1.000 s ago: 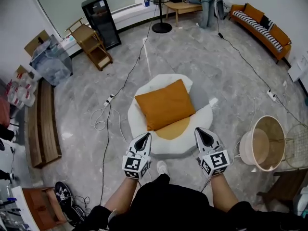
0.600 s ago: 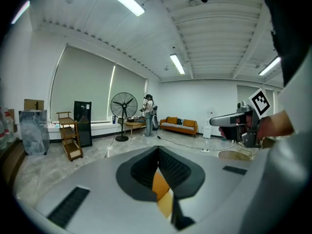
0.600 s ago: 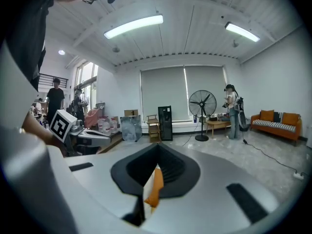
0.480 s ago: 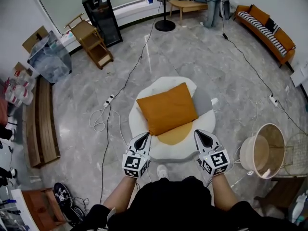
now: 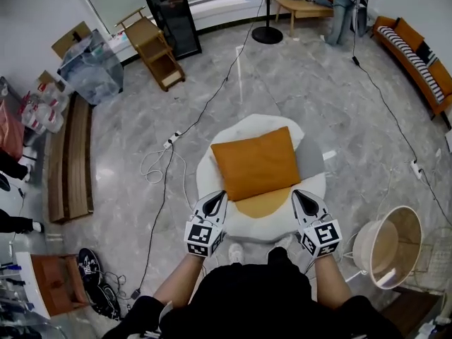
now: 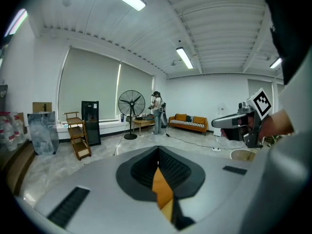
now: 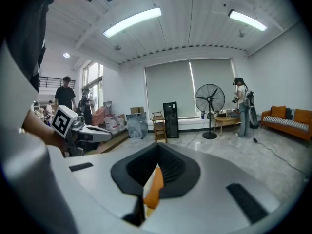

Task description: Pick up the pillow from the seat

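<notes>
Both grippers sit low over the near edge of the seat (image 5: pixel 316 186), held in front of the person's dark-clothed lap. The left gripper (image 5: pixel 218 199) has its fingers pressed together with nothing between them, and so does the right gripper (image 5: pixel 301 200). Both point at the pillow (image 5: pixel 256 162). This orange pillow lies flat on the round white seat, just beyond the fingertips, and I cannot tell whether they touch its near edge. A yellow patch (image 5: pixel 263 205) of the seat shows in front of the pillow, between the two grippers.

To the right, on the grey floor (image 5: pixel 332 97), a pale round basket (image 5: pixel 364 249) lies tilted, its smooth inner wall facing up. Left of the seat, cables (image 5: pixel 161 162) loop over the floor beside a long wooden bench (image 5: pixel 70 157). Farther off on the left stands a clear plastic bin (image 5: pixel 92 69), whose contents cannot be made out. Beyond it are a wooden shelf cart (image 5: pixel 157 54) and a black cabinet (image 5: pixel 173 16).
</notes>
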`<state>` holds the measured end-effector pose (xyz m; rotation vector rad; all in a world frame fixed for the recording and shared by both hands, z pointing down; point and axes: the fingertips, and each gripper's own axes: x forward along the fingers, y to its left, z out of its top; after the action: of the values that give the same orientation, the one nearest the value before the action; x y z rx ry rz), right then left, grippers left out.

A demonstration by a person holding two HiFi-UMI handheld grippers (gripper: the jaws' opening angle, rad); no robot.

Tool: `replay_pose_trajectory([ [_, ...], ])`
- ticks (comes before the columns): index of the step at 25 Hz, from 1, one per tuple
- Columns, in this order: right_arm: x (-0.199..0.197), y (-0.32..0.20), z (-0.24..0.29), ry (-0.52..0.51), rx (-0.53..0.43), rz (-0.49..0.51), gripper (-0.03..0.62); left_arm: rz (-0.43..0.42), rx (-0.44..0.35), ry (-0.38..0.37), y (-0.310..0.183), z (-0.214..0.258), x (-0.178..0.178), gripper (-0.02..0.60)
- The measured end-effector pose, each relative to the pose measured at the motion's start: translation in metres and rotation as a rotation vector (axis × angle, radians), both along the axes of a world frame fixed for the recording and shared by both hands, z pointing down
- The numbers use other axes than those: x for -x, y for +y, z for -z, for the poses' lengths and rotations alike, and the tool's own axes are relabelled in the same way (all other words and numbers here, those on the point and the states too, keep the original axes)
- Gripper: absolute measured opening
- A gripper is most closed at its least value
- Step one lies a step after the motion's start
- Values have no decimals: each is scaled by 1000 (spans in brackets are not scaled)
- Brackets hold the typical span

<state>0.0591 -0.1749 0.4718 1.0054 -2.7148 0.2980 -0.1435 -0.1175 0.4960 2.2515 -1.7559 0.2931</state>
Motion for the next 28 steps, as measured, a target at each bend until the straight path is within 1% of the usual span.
replay_pose_trajectory([
  [4, -7, -37, -3, -36, 7, 57, 8, 73, 7, -14, -22, 3, -7, 14],
  [9, -31, -82, -24, -25, 42, 110, 6, 178, 39, -24, -47, -9, -17, 14],
  [10, -34, -88, -29, -22, 54, 123, 7, 196, 48, -17, -50, -12, -18, 14],
  [13, -39, -99, -51, 7, 89, 180, 8, 233, 88, 32, -57, -34, -23, 14],
  [16, -36, -105, -77, 40, 121, 223, 8, 265, 134, 41, -63, -61, -21, 14],
  [20, -37, -115, -108, 63, 165, 200, 8, 279, 186, 42, -66, -93, -14, 14],
  [24, -27, -129, -143, 86, 207, 179, 8, 294, 235, 35, -74, -128, 4, 14],
  [28, -19, -144, -187, 121, 253, 165, 9, 319, 270, 55, -78, -174, 21, 14],
])
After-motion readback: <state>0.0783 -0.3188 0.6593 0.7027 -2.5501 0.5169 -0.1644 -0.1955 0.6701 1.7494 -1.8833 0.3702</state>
